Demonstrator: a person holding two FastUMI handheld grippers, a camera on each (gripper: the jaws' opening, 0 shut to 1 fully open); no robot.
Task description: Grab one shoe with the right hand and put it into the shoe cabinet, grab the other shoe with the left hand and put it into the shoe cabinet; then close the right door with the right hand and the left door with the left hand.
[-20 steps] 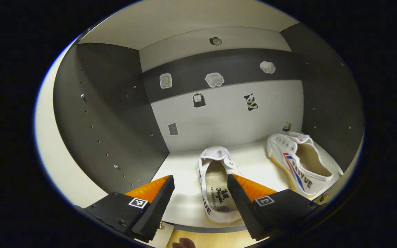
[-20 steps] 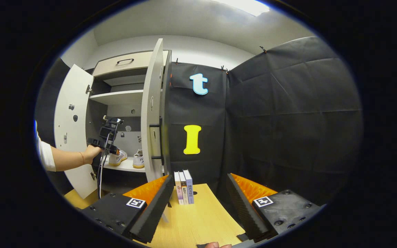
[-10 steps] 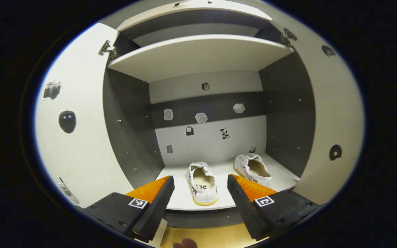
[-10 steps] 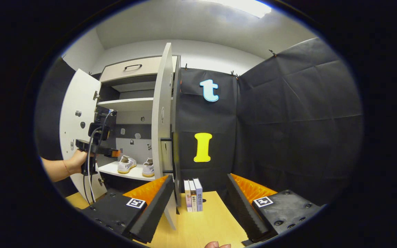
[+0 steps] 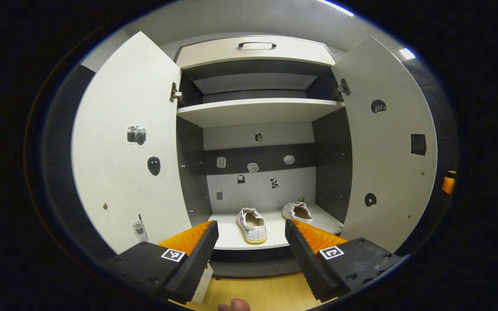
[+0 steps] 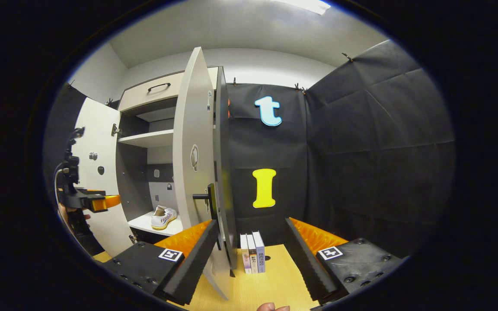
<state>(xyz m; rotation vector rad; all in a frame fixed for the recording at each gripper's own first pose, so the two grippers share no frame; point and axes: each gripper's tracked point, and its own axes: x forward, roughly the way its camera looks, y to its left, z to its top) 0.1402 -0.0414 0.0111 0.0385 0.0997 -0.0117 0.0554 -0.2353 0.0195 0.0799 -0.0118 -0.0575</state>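
Two white canvas shoes stand on the cabinet's bottom shelf (image 5: 231, 239): one shoe (image 5: 252, 224) in the middle, heel toward me, and the other shoe (image 5: 298, 211) to its right. My left gripper (image 5: 251, 250) is open, back in front of the cabinet, holding nothing. Both doors hang open: the left door (image 5: 123, 147) and the right door (image 5: 387, 147). In the right gripper view my right gripper (image 6: 249, 250) is open and holds nothing, just behind the right door's edge (image 6: 195, 164) and its black handle (image 6: 205, 198). One shoe (image 6: 162, 217) shows on the shelf there, and the left gripper (image 6: 80, 198) sits at far left.
Three upright books (image 6: 252, 258) stand on the wooden tabletop (image 6: 275, 285) by the black cloth wall. An upper shelf (image 5: 255, 110) and a drawer with a handle (image 5: 255, 45) top the cabinet. Small stickers dot the doors and back panel.
My left gripper has drawn back out of the cabinet, leaving the shoe on the shelf, so both doors now show. The right gripper has moved closer to the right door's edge.
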